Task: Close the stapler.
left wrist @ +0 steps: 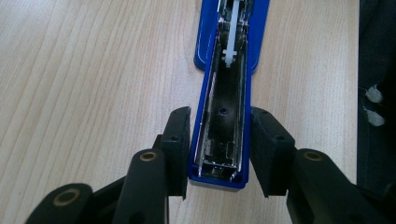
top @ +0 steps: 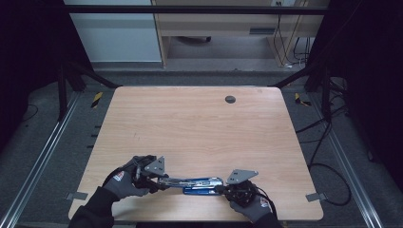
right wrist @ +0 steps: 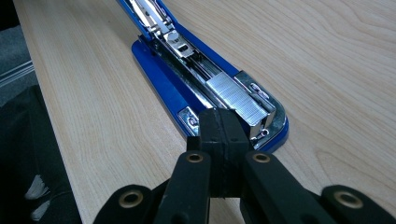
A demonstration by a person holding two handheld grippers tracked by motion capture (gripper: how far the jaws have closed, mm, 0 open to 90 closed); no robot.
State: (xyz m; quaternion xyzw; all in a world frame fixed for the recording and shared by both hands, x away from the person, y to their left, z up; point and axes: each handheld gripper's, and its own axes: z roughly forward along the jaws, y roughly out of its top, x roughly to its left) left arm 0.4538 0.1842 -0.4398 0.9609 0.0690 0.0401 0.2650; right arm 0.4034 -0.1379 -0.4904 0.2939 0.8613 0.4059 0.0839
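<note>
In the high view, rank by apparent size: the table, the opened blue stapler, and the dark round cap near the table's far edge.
1. Table, by far the largest.
2. Blue stapler, lying opened flat between the left gripper and the right gripper.
3. Dark round cap, smallest, though it lies farther from the camera.

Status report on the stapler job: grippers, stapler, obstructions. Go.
Left gripper clamped on the opened stapler's blue cover end. Right gripper shut, tips at the staple strip in the magazine. Nothing in the way on the table.

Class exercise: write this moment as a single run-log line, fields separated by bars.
scene: opened blue stapler on table | left tool: jaws flank lid end | right tool: shut, at staple strip | phase: loading staples
</note>
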